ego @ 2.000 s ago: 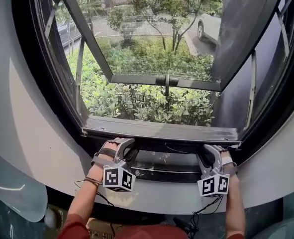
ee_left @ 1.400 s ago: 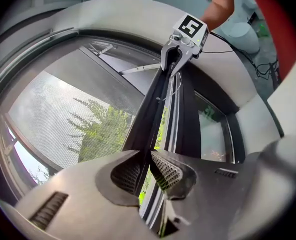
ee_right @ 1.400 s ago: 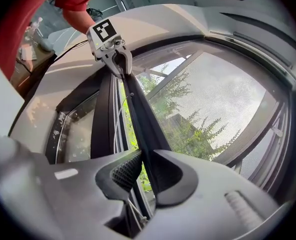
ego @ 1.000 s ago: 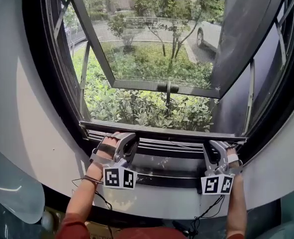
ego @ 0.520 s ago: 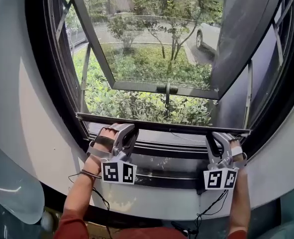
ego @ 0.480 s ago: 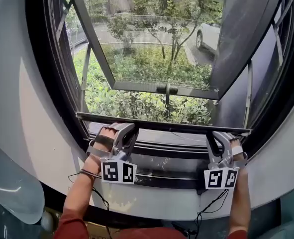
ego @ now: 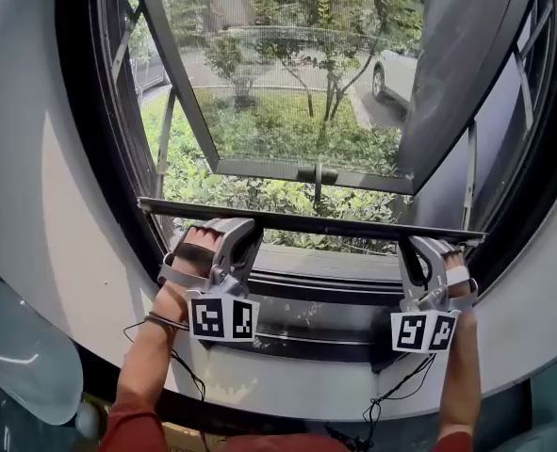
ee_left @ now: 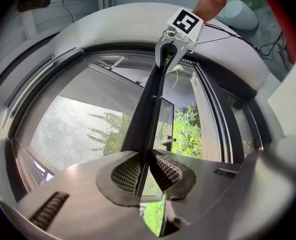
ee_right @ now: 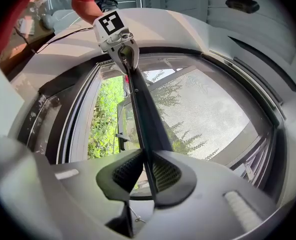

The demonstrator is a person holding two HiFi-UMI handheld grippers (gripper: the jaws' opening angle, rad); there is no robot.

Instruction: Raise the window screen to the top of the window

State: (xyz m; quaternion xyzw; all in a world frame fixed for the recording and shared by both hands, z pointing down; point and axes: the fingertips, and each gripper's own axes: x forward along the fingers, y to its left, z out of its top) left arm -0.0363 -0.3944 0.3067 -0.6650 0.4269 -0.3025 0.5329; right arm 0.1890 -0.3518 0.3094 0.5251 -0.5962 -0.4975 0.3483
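The window screen's dark bottom bar (ego: 316,222) runs level across the opening, with fine mesh (ego: 287,83) stretched above it. My left gripper (ego: 217,226) clamps the bar near its left end, and my right gripper (ego: 431,245) clamps it near the right end. In the left gripper view the ribbed pads (ee_left: 125,171) sit on both sides of the bar (ee_left: 150,109). The right gripper view shows the same hold (ee_right: 146,171) on the bar (ee_right: 142,114). Both pairs of jaws are closing tighter on it.
Beyond the screen an outward-opened sash (ego: 259,168) with a handle (ego: 317,173) hangs over green shrubs (ego: 259,196). A dark panel (ego: 466,55) fills the right side. The sill tracks (ego: 325,285) lie below the bar, and a white wall (ego: 33,205) curves round the frame.
Both grippers have risen with the bar held between them. The bar stands higher above the sill, and the uncovered gap beneath it has widened.
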